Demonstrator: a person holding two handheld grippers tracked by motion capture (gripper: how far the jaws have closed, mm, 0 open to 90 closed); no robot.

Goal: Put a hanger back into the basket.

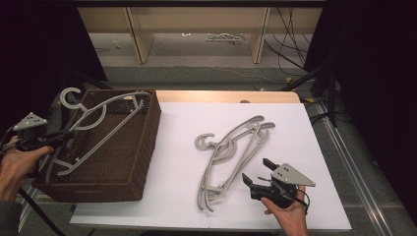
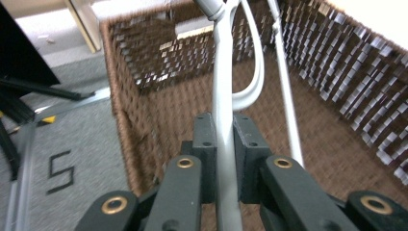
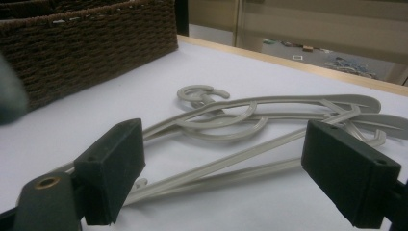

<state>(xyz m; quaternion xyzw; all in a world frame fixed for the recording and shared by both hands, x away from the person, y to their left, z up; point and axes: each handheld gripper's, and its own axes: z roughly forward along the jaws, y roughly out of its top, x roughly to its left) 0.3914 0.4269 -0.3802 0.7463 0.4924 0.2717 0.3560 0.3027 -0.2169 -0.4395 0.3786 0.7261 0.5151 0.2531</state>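
The job in hand looks like clearing hangers off the surface (image 1: 295, 128) into the basket (image 1: 142, 147). The left claw (image 2: 223, 159) is clamped tight on the bar of a grey hanger (image 1: 105, 125), the pads pressed against it on both sides. That hanger sits tilted over the basket, its hook (image 1: 71, 98) poking up past the far left corner and its lower end down inside, so I'd say it is being lowered or settled in rather than lying flat yet.

The right claw (image 1: 256, 173) rests low on the surface with its jaws wide apart and nothing between them, pointed at the pile of hangers (image 1: 231, 152) lying in a tangle just in front of it.

Next, by my reckoning, the left side needs to get its hanger fully down into the basket and let go. The right side then has to pick one bar out of the heap; the hangers overlap and their hooks are interlocked, so a careless grab could drag two up together.
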